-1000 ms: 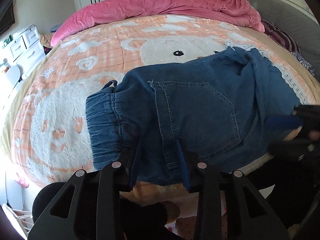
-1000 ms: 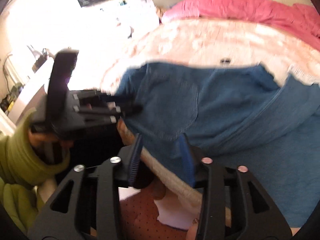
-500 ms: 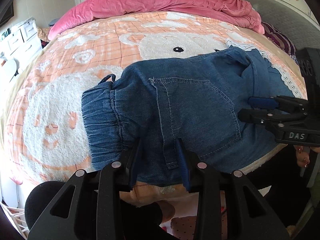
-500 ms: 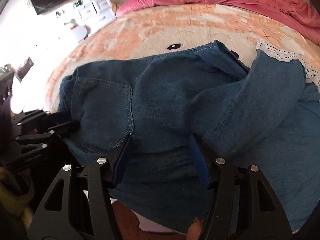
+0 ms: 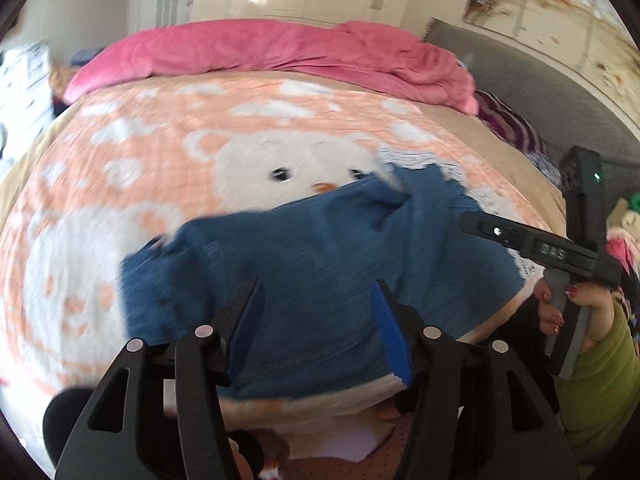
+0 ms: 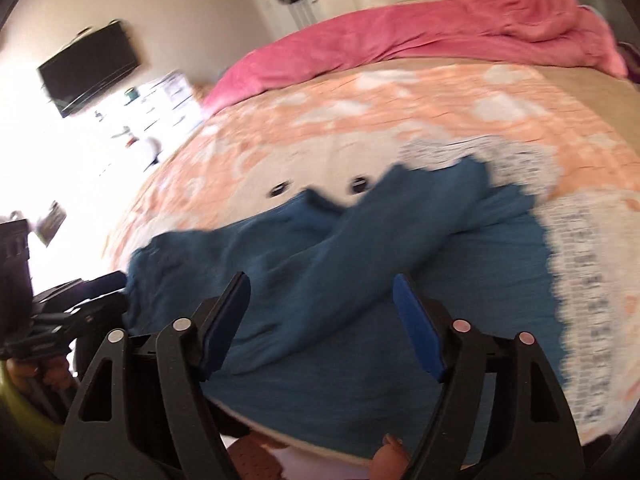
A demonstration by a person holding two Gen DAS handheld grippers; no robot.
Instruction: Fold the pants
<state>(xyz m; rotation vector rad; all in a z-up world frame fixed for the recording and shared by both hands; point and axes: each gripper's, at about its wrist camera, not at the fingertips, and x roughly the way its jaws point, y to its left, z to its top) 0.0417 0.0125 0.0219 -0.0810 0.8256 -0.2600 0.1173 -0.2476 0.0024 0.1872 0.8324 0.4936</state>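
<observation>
The blue denim pants (image 5: 320,264) lie crumpled on the near edge of the bed, partly folded, with one leg laid across the other (image 6: 384,232). My left gripper (image 5: 318,312) is open and empty, held back above the pants' near edge. My right gripper (image 6: 320,308) is open and empty, above the right part of the pants. Each gripper shows in the other's view: the right one in the left wrist view (image 5: 536,244), the left one in the right wrist view (image 6: 76,300). Both views are blurred.
The bed carries an orange and white bear blanket (image 5: 248,128) and a pink duvet (image 5: 280,52) bunched at the far side. A white lace-edged cloth (image 6: 580,280) lies under the pants at right. A grey headboard (image 5: 520,72) is at right, white drawers (image 6: 172,92) and a TV (image 6: 92,68) at left.
Both grippers have opened wider and pulled back and up from the pants. The left gripper has let go of the pants' near edge. The views have tilted up toward the far wall.
</observation>
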